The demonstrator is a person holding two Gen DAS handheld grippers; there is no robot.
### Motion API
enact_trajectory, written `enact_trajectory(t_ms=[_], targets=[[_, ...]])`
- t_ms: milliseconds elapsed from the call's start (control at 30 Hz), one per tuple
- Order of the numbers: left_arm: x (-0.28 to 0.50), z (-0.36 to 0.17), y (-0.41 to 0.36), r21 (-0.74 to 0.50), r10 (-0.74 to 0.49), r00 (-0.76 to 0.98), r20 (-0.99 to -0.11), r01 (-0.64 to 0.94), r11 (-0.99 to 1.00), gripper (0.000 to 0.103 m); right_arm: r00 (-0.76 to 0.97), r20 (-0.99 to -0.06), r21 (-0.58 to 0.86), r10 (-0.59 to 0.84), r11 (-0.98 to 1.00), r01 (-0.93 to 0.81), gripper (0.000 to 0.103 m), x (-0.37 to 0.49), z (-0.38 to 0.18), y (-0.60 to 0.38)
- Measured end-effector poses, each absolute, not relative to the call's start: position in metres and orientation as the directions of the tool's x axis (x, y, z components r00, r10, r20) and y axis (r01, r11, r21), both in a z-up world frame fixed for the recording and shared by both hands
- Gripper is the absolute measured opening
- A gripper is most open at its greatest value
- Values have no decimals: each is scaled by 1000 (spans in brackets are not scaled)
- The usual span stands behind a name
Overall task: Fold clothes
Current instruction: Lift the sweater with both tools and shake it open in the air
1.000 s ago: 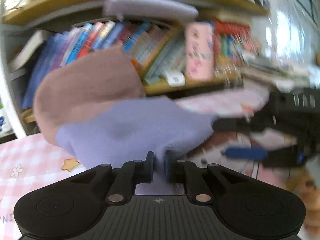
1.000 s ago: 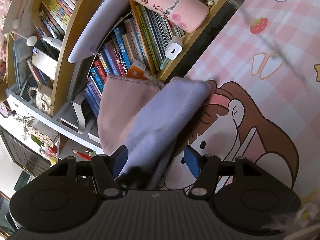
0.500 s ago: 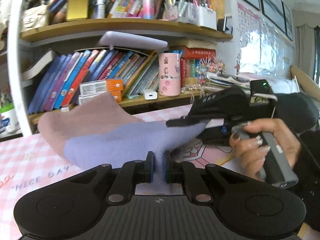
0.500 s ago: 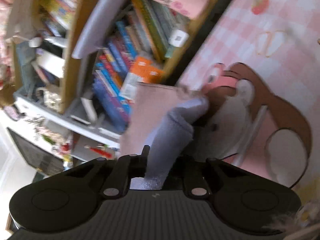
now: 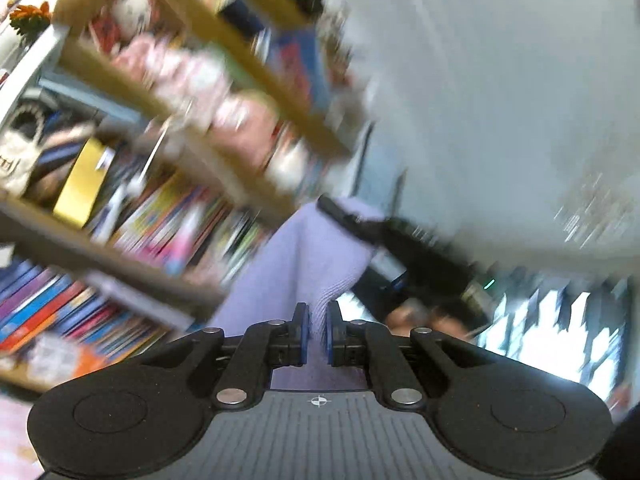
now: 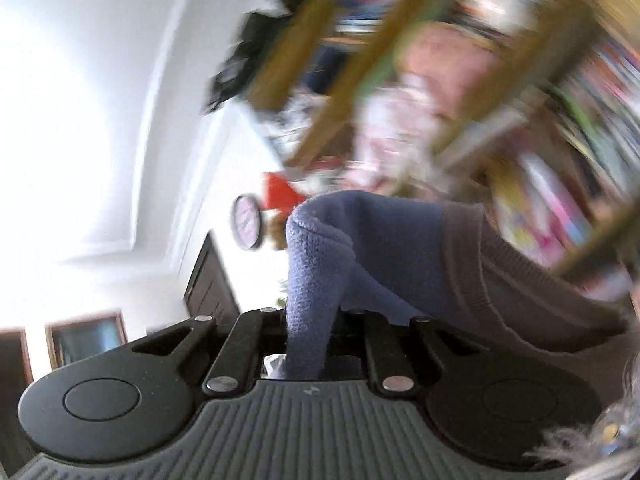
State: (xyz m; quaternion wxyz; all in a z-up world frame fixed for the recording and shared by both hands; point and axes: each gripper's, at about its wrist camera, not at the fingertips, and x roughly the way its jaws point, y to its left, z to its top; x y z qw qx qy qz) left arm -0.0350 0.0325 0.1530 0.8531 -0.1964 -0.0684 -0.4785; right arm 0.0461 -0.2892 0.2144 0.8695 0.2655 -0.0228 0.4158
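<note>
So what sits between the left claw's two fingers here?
In the left wrist view, a fold of the lilac garment is pinched in the left claw; nothing else lies between its fingers.

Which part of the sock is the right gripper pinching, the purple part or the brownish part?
The purple part. It runs down between the right gripper, while the brownish part hangs off to the side, ungripped.

A tilted, blurred wooden bookshelf (image 5: 224, 60) carried rows of colourful upright books (image 5: 52, 304), a yellow box (image 5: 80, 184) and pale pink soft items (image 5: 192, 76).
</note>
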Motion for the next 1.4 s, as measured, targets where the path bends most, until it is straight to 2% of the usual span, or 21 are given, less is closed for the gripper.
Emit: enact_trajectory(t_ms=[100, 167, 233, 300, 367, 433, 467, 533, 667, 733, 800, 867, 1000, 1100, 1167, 1233, 1400], targets=[[-38, 148, 62, -333, -783, 520, 340, 846, 417, 8, 612, 295, 288, 733, 543, -789, 11, 26, 266, -272], [-32, 129, 79, -402, -772, 563, 295, 806, 435, 8, 656, 150, 313, 740, 594, -741, 11, 51, 235, -243], [-22, 100, 93, -484, -745, 641, 185, 719, 499, 8, 683, 1, 327, 730, 645, -690, 12, 76, 204, -213], [-12, 69, 104, -547, -672, 740, 28, 574, 610, 8, 693, -148, 331, 705, 696, -637, 12, 101, 172, -183], [-8, 47, 108, -518, -549, 827, -117, 421, 744, 7, 687, -295, 323, 664, 746, -583, 12, 127, 141, -153], [-8, 41, 110, -438, -439, 873, -212, 317, 841, 7, 670, -400, 315, 625, 780, -541, 12, 151, 107, -128], [-8, 39, 110, -391, -385, 888, -251, 271, 880, 8, 661, -415, 317, 625, 781, -539, 12, 159, 100, -120], [-12, 44, 112, -323, -316, 909, -271, 224, 920, 9, 644, -444, 322, 623, 782, -534, 12, 175, 87, -104], [-12, 59, 109, -300, -354, 906, -231, 280, 912, 21, 603, -497, 331, 624, 779, -533, 13, 206, 63, -71], [-9, 60, 98, -282, -391, 889, -240, 321, 904, 25, 584, -534, 308, 612, 784, -540, 20, 211, 51, -62], [-5, 57, 85, -263, -422, 868, -260, 358, 896, 28, 579, -567, 268, 585, 796, -542, 41, 204, 45, -59], [-4, 48, 78, -267, -445, 848, -286, 376, 887, 29, 566, -558, 248, 607, 773, -584, 50, 182, 46, -65], [5, 33, 66, -269, -479, 803, -355, 403, 875, 30, 573, -483, 188, 662, 718, -671, 63, 123, 66, -104], [11, 25, 56, -255, -505, 772, -386, 437, 862, 32, 607, -434, 130, 666, 713, -689, 65, 77, 82, -148], [15, 23, 46, -247, -526, 750, -401, 464, 851, 36, 644, -435, 72, 629, 738, -671, 66, 53, 85, -174], [18, 22, 35, -237, -546, 729, -414, 493, 837, 36, 675, -487, -42, 555, 757, -652, 67, 34, 79, -190], [21, 16, 19, -199, -561, 690, -458, 535, 821, 36, 751, -577, -389, 321, 701, -598, 66, -3, 50, -203]])
